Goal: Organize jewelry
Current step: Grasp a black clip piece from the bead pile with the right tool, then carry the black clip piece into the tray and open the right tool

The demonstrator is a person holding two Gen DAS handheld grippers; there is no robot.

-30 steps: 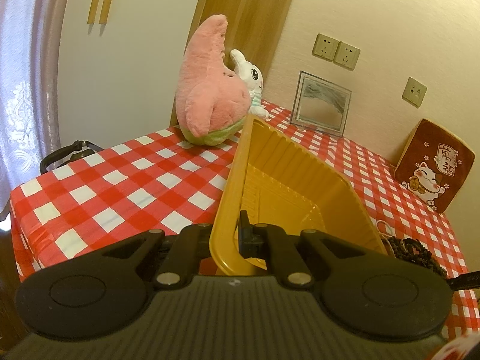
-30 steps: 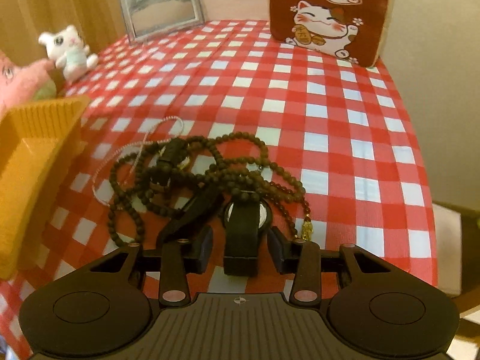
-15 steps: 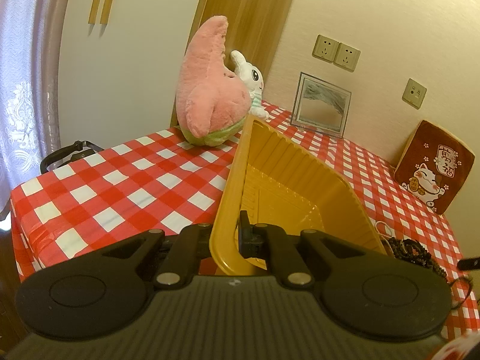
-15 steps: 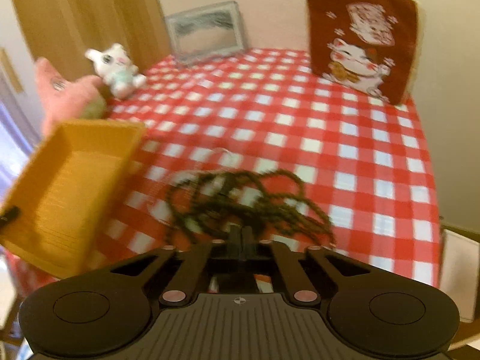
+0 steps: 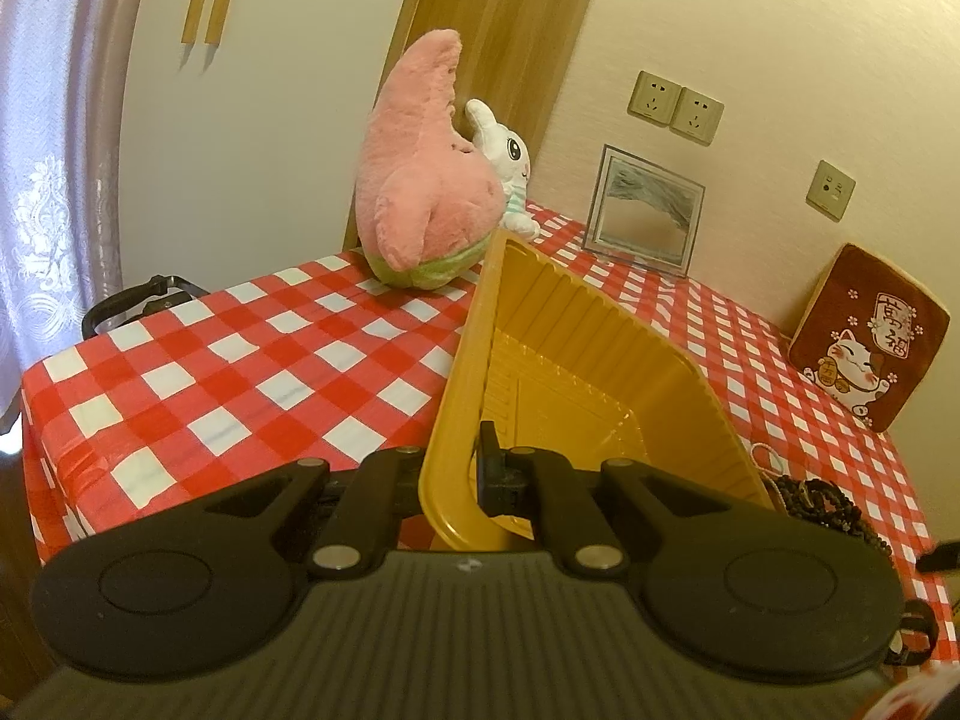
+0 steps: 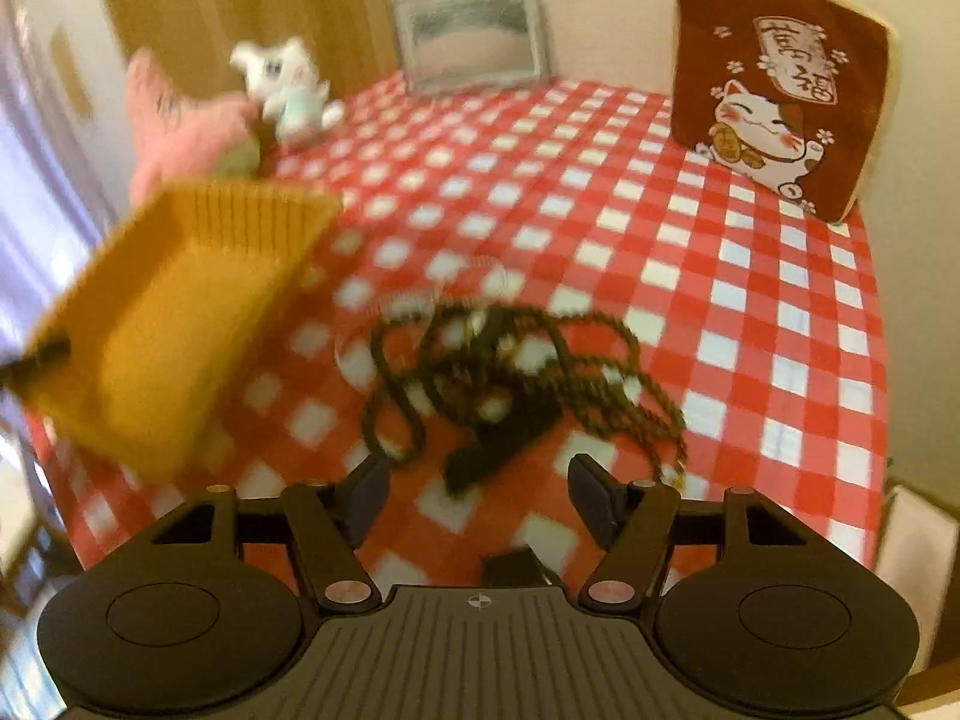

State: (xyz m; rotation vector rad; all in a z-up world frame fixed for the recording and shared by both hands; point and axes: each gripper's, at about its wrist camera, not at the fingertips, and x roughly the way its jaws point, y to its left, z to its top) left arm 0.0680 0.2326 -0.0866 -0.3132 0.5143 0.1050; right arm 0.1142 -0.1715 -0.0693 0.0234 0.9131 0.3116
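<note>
My left gripper (image 5: 459, 474) is shut on the near rim of a yellow plastic tray (image 5: 576, 360) and holds it tilted above the checked table. The tray also shows in the right wrist view (image 6: 174, 312), at the left, blurred. A tangle of dark bead necklaces with a black watch (image 6: 510, 372) lies on the red-and-white cloth, just ahead of my right gripper (image 6: 480, 498). My right gripper is open and empty above the table. The beads show at the right edge of the left wrist view (image 5: 822, 498).
A pink plush (image 5: 420, 192) and a white bunny toy (image 5: 510, 162) stand at the far left. A framed picture (image 5: 645, 216) leans on the wall. A lucky-cat cushion (image 6: 780, 90) stands at the far right. The table edge (image 6: 882, 420) runs along the right.
My right gripper was shut over the watch half a second ago; it has opened and risen, and the jewelry lies on the cloth. The left gripper still holds the tray.
</note>
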